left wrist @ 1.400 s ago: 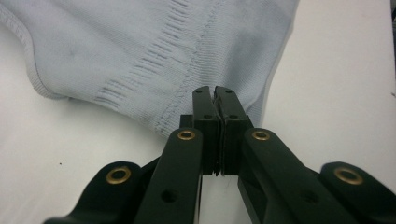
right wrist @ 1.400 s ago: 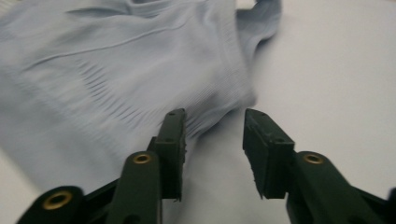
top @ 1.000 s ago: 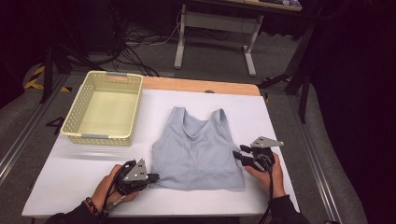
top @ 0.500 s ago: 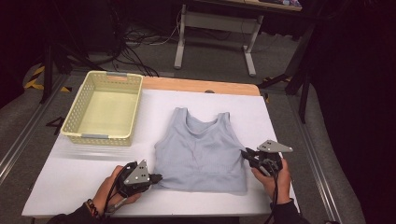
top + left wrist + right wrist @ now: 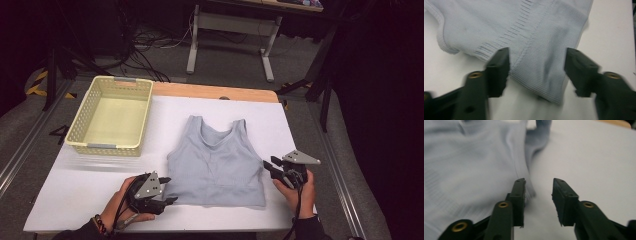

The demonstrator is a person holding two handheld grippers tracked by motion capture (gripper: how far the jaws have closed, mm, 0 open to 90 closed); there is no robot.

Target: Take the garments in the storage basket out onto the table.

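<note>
**Both grippers letting go of the flattened top**

You are working with a pale blue-grey ribbed sleeveless knit top (image 5: 216,162), which is lying flat on the white counter (image 5: 90,185), straps pointing away from you and hem toward you, to the right of the pale yellow perforated plastic basket (image 5: 111,116).

Your left gripper (image 5: 167,192) is sitting at the top's near left hem corner, and its jaws have just been opening. A second ago they were clenched on that corner; now, in the left gripper view, they are standing wide apart with the hem corner (image 5: 541,82) lying slack between them, the pads not pressing on the cloth.

Your right gripper (image 5: 270,167) is hovering just beside the top's right side edge. Its jaws have just been opening too; in the right gripper view they are parted, with the side seam (image 5: 524,170) running just to the left of the left jaw and bare counter in the gap.

Compared with a second ago, the top is lying in much the same place, so the spreading looks finished and you are probably freeing both hands for the next grip, perhaps a fold
</note>
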